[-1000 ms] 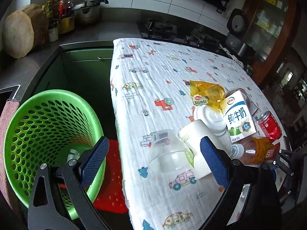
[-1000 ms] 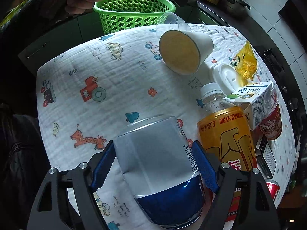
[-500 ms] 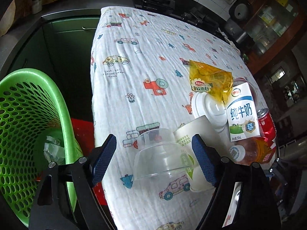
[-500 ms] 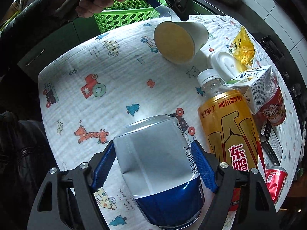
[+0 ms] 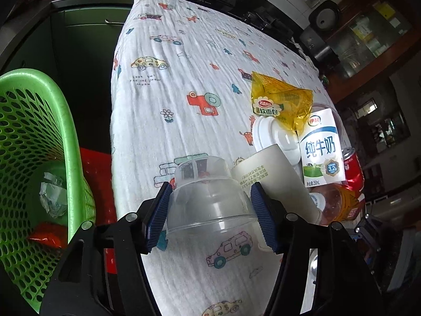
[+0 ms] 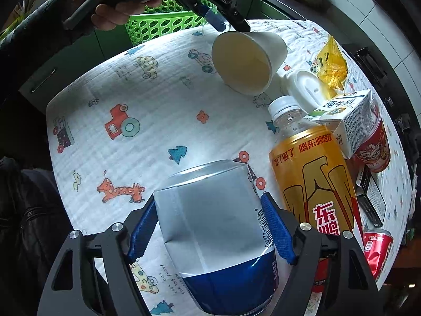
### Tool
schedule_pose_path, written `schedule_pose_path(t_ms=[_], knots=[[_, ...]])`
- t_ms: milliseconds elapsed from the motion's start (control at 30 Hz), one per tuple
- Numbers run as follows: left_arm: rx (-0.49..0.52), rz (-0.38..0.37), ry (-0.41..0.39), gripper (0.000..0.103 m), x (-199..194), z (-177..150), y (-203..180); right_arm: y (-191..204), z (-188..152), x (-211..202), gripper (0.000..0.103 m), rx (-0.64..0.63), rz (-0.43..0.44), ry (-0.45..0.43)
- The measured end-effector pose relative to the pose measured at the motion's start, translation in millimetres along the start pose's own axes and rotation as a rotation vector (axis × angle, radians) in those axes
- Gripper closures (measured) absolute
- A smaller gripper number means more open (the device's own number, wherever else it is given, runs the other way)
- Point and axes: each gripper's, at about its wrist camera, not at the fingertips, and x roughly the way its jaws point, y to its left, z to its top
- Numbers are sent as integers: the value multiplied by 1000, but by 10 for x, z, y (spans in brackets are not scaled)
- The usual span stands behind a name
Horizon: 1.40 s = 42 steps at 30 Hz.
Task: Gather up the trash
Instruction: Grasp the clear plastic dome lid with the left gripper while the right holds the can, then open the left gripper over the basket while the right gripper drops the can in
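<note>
the left hand-held gripper [image 5: 210, 210] has its two blue pads pressed on the sides of a clear plastic cup [image 5: 208, 197], which lies upside down near the edge of the worktop [image 5: 184, 65], on a white cloth with printed cars and animals. just beside the cup, on its right, a white paper cup [image 5: 276, 179] lies on its side, and behind that are a white lid [image 5: 271, 137], a yellow bread wrapper [image 5: 279, 97] and a milk carton [image 5: 322, 147] with a red can [image 5: 354, 166] at its far side. to the left, below the worktop edge, stands a green basket [image 5: 34, 137] with crumpled paper [image 5: 52, 197] and a red wrapper [image 5: 44, 237] at the bottom. the right hand-held gripper [image 6: 210, 226] is clamped on a silver and blue can [image 6: 215, 226], whose side is dented in; whether the can touches the cloth i cannot tell. close on its right lies an orange drink bottle [image 6: 313, 173] with a white cap, touching the milk carton [image 6: 347, 121]. a second red can [image 6: 377, 247] lies near the worktop's edge at the right. in the right wrist view a person's hand [image 6: 118, 8] holds the other gripper over the basket side of the worktop.
</note>
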Motion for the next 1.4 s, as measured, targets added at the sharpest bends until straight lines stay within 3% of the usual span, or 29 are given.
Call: schedule_pose_path(t_ms=[333,633,1000,1100,1167,1400], knots=[[27,15,-110,43,-457,-102,47,-60,132,-244,31,69,24,-84],[-45,126,-237,43,-1055,-145,635,-56,445,-398,32,106,45,-153],[-130,329,-207,41,-965,-249,1404,33,1025,-473,33,126,96,-227],[-153,340,-196,40,-935,-290,1536,58,1243,-514,33,136,114,-263],[-176,348,-195,28,-949,-328,1616,62,1409,-529,33,145,123,-285],[-208,353,-264,21,-1223,-547,1752,62,2029,-498,33,185,165,-345]])
